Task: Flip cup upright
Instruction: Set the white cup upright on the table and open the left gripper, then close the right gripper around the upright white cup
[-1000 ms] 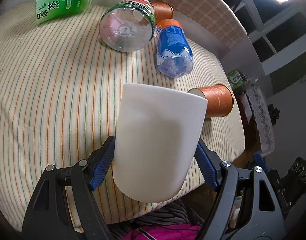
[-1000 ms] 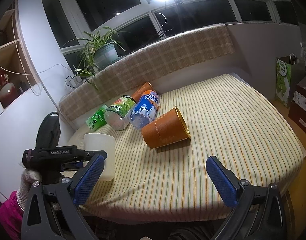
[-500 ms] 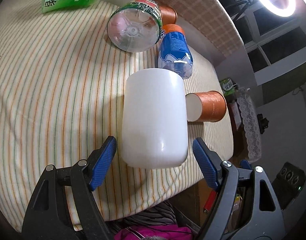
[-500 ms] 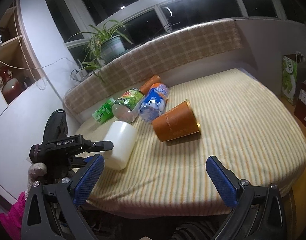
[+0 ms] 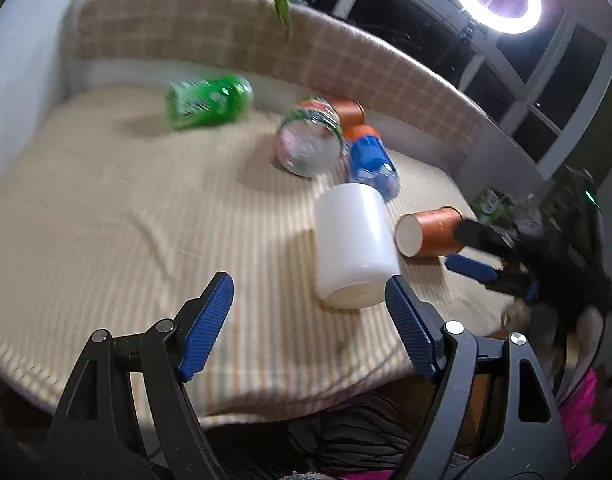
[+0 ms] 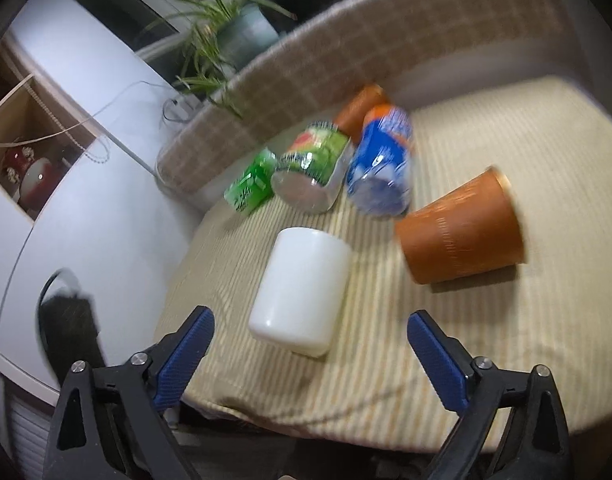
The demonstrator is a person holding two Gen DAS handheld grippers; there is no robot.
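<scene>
A white cup [image 5: 354,244] lies on its side on the striped cloth, closed bottom toward me; it also shows in the right wrist view [image 6: 302,292]. My left gripper [image 5: 308,320] is open and empty, just short of the cup, not touching it. My right gripper [image 6: 308,356] is open and empty, with the white cup a little ahead between its fingers. It shows in the left wrist view [image 5: 478,252] at the right, beside an orange cup [image 5: 430,232]. The orange cup [image 6: 462,232] lies on its side to the right of the white cup.
A green-labelled clear bottle [image 5: 310,144], a blue bottle [image 5: 372,160], a green bottle [image 5: 208,100] and another orange cup [image 5: 348,110] lie behind. The checked backrest [image 5: 266,44] and a potted plant [image 6: 234,32] stand at the back. The table's front edge [image 5: 266,392] is close.
My left gripper let go of the white cup and pulled back; the cup now lies on its side. My right gripper moved forward and left toward the white cup.
</scene>
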